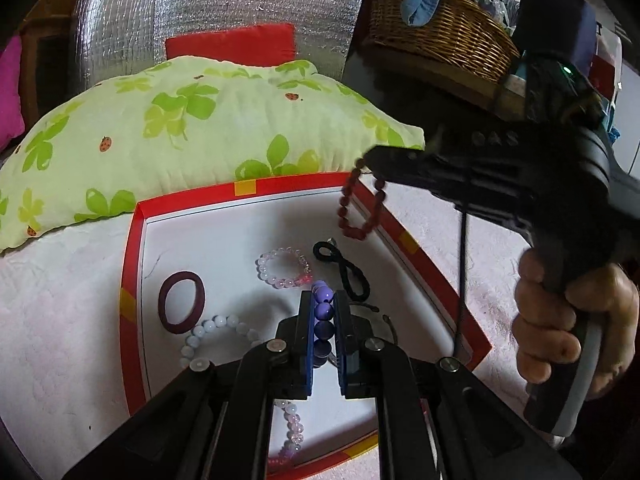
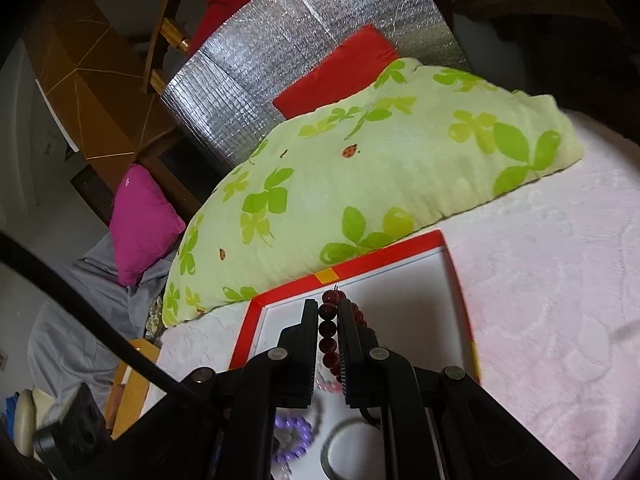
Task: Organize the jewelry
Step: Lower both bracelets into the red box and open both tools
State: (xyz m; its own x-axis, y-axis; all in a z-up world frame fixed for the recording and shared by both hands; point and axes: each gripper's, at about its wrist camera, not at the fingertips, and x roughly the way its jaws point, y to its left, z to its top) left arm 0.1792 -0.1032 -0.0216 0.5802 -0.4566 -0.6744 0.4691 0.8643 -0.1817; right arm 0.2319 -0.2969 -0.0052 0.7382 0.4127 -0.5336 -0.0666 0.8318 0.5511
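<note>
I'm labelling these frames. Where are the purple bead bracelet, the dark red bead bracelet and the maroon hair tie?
purple bead bracelet [image 1: 323, 316]: left wrist view, bead between the fingers.
dark red bead bracelet [image 2: 329, 326]: right wrist view, clamped bead.
maroon hair tie [image 1: 199, 294]: left wrist view, right side of band.

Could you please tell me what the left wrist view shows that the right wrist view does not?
Only the left wrist view shows the maroon hair tie, the black cord and the wicker basket. Only the right shows the magenta cushion. Both show the red-rimmed tray, the dark red bracelet, the purple bracelet and the green pillow.
</note>
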